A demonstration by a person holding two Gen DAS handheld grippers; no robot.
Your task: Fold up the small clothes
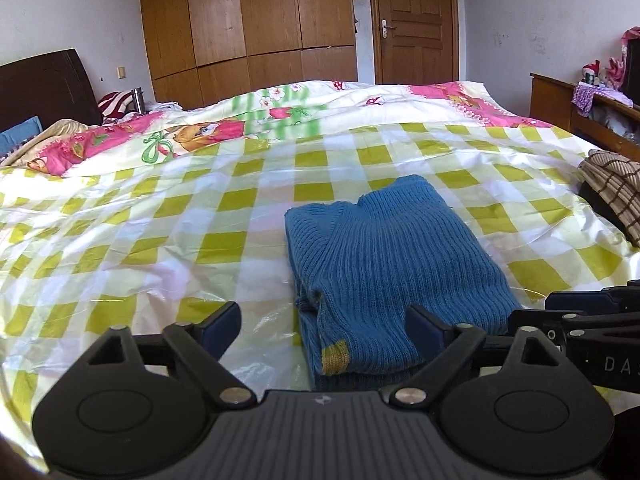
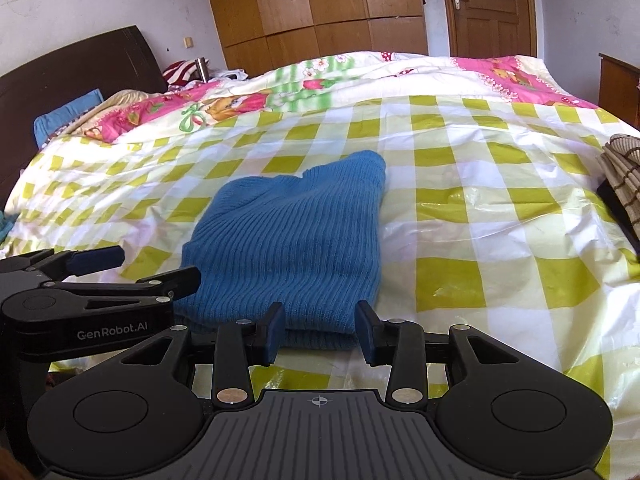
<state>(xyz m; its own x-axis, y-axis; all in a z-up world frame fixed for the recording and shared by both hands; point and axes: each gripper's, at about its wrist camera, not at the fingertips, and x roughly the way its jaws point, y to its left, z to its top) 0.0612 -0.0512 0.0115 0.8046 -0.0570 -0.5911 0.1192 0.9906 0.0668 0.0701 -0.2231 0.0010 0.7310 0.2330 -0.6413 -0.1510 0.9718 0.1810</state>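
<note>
Blue padded fingers frame both views. The left hand-held gripper [image 1: 322,330] has its jaws spread wide apart with nothing pinched between them; its right finger hangs over the near edge of the sweater [image 1: 392,264], its left finger over the sheet. The right hand-held gripper [image 2: 320,334] has its jaws partly apart, standing just in front of the near folded edge of the sweater and holding nothing. In the right wrist view the left hand-held gripper shows from the side at the near left, beside the sweater's left edge. The folded blue ribbed sweater lies flat near the middle of the bed, on a glossy sheet [image 1: 120,232] checked in yellow-green and white. At the right edge lies a brown checked cloth [image 1: 612,184]. Farther off a pink cartoon quilt [image 1: 192,132] is bunched across the bed, with a dark headboard [image 1: 44,80] at the far left. Beyond stand a wooden wardrobe [image 1: 248,20] and a door [image 1: 412,20].
</note>
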